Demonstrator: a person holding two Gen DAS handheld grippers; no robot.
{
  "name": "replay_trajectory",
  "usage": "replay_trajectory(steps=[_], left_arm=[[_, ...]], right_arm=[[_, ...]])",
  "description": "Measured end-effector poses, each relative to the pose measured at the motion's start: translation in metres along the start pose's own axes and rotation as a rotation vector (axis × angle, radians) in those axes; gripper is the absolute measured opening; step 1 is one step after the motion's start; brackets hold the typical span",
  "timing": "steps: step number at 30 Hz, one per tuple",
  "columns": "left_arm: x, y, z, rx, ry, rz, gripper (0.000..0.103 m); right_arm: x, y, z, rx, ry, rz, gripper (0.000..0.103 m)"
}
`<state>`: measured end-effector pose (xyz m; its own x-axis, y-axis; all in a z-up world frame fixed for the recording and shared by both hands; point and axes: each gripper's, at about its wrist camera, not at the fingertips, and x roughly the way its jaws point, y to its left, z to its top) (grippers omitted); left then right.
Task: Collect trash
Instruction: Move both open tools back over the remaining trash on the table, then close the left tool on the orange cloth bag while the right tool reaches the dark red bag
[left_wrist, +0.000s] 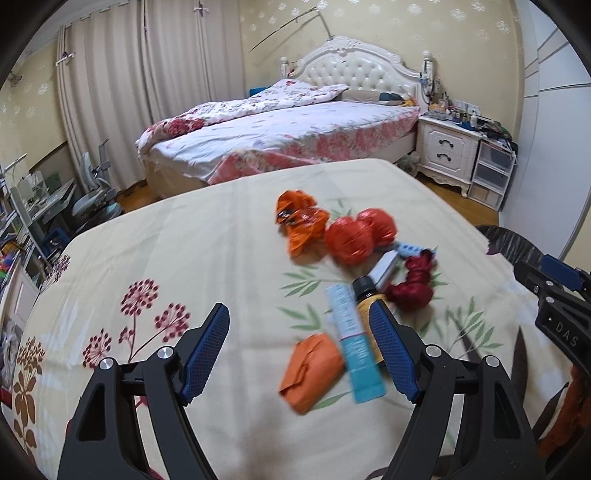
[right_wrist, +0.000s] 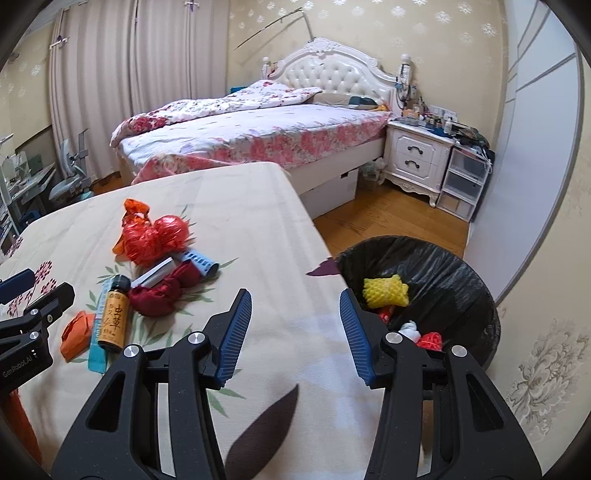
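Note:
Trash lies in a loose heap on the cream floral tablecloth (left_wrist: 177, 258): an orange crumpled bag (left_wrist: 299, 221), red wrapped balls (left_wrist: 354, 236), a dark red cloth bundle (left_wrist: 413, 286), a small amber bottle (left_wrist: 367, 295), a blue tube (left_wrist: 354, 343) and an orange folded packet (left_wrist: 312, 369). My left gripper (left_wrist: 297, 310) is open just short of the heap, with the packet and tube low between its fingers, untouched. My right gripper (right_wrist: 295, 295) is open and empty over the table's right edge, beside a black-lined bin (right_wrist: 443, 266) holding a yellow foam net (right_wrist: 386, 291). The bottle (right_wrist: 112, 314) lies to its left.
A blue comb-like piece (left_wrist: 410, 251) and a white box (left_wrist: 386, 269) lie in the heap. Beyond the table are a bed (right_wrist: 258, 140), a white nightstand (right_wrist: 417, 155) and plastic drawers (right_wrist: 461, 184). A desk and chair (left_wrist: 85, 192) stand at far left. Wooden floor (right_wrist: 388, 218) surrounds the bin.

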<state>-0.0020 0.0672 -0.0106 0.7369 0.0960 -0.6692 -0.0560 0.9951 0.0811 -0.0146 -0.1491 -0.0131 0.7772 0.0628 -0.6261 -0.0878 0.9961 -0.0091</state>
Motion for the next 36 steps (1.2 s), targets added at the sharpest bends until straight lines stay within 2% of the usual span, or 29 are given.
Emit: replay_trajectory(steps=[9, 20, 24, 26, 30, 36], left_arm=[[0.003, 0.016, -0.021, -0.013, 0.048, 0.008, 0.076], [0.006, 0.008, -0.029, 0.034, 0.086, -0.033, 0.073], [0.014, 0.009, -0.030, 0.035, 0.119, -0.049, 0.055], [0.016, 0.013, -0.029, 0.014, 0.127, -0.080, 0.050], [0.019, 0.021, -0.026, -0.002, 0.128, -0.084, 0.035], [0.026, 0.033, -0.020, -0.021, 0.125, -0.049, 0.029]], right_arm=[[0.000, 0.014, -0.004, -0.024, 0.014, 0.017, 0.049], [0.002, 0.013, -0.006, -0.026, 0.033, 0.027, 0.049], [0.003, 0.018, -0.006, -0.035, 0.034, 0.034, 0.049], [0.004, 0.021, -0.006, -0.039, 0.035, 0.037, 0.049], [0.007, 0.026, -0.004, -0.045, 0.038, 0.043, 0.049], [0.009, 0.034, 0.002, -0.058, 0.033, 0.060, 0.049]])
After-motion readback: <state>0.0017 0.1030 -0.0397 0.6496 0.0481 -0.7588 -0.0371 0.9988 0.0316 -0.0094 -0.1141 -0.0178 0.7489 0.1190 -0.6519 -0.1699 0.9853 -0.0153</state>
